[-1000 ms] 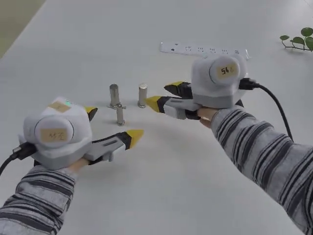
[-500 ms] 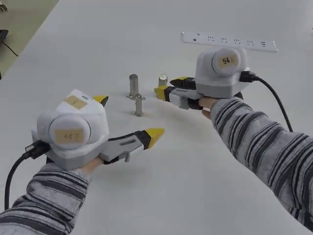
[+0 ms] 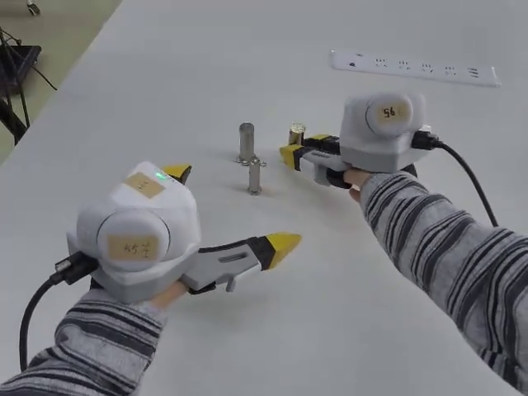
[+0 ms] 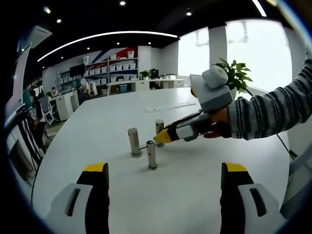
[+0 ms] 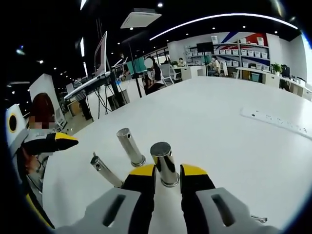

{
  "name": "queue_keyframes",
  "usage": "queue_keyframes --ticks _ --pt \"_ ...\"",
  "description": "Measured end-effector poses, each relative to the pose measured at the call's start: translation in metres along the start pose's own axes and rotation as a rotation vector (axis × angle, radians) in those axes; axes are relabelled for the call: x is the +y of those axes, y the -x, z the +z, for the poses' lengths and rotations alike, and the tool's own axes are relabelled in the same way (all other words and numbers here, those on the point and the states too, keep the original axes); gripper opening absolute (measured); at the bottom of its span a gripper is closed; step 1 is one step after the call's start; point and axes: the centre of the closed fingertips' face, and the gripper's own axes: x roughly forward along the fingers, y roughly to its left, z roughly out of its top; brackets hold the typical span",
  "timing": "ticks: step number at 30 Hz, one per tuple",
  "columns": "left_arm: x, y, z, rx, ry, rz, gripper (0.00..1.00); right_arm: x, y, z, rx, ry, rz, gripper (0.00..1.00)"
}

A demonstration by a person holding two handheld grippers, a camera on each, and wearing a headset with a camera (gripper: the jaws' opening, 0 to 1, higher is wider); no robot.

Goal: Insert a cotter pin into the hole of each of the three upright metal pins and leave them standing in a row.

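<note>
- Flanking the third pin (image 3: 296, 132), the jaws of the right gripper (image 3: 304, 147) stand close together, one on each side of its shaft. In the right gripper view the pin rises between the yellow tips. I cannot tell whether the jaws actually press on it.
- The left gripper (image 3: 231, 206) has its jaws spread wide with nothing between them. It sits on the person's side of the front pin (image 3: 255, 175), well apart from it.
- The front pin stands upright on the white table (image 3: 313, 330).
- The rear pin (image 3: 246, 140) is upright, just beyond the front pin and slightly to its left.
- The third pin is near the front pin, beyond it and to its right.
- A thin cross-piece (image 3: 252, 162) shows at the top of the front pin. It is too small to identify.
- A power strip (image 3: 412, 66) lies far beyond the front pin, to its right.
</note>
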Motion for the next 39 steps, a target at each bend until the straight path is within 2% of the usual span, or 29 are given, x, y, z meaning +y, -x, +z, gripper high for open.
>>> queue_keyframes --ticks 3,8,14,17,21,25,27,30,33,39 --pt "0.0 0.003 0.0 -0.002 0.005 -0.002 0.98 0.001 -0.001 -0.001 0.0 -0.002 -0.003 0.13" --pt "0.001 0.007 -0.004 0.017 -0.007 0.003 0.99 0.0 -0.003 -0.001 -0.01 -0.01 -0.013 0.11" --pt "0.0 0.01 -0.006 0.02 0.0 0.003 0.99 0.003 0.0 -0.001 -0.023 0.019 -0.03 0.1" --pt "-0.001 0.011 -0.006 0.027 -0.012 0.005 0.99 0.002 0.002 0.001 -0.026 0.056 -0.064 0.09" --pt "-0.002 0.012 -0.006 0.028 -0.013 0.003 0.99 0.001 0.005 0.0 -0.022 0.038 -0.1 0.08" --pt "-0.002 0.013 -0.005 0.031 -0.023 0.003 0.99 0.001 0.014 0.001 -0.018 0.095 -0.139 0.08" --pt "-0.003 0.014 -0.004 0.032 -0.027 0.002 0.99 -0.005 0.016 0.006 -0.027 0.087 -0.158 0.08" --pt "-0.006 0.014 -0.002 0.032 -0.033 -0.002 0.99 -0.007 0.026 0.008 -0.032 0.079 -0.194 0.08" --pt "-0.011 0.016 0.001 0.032 -0.047 -0.008 0.98 -0.004 0.039 0.006 -0.034 0.055 -0.227 0.08" --pt "-0.02 0.019 0.006 0.02 -0.05 -0.021 0.97 0.006 0.059 -0.002 -0.023 0.065 -0.262 0.08"
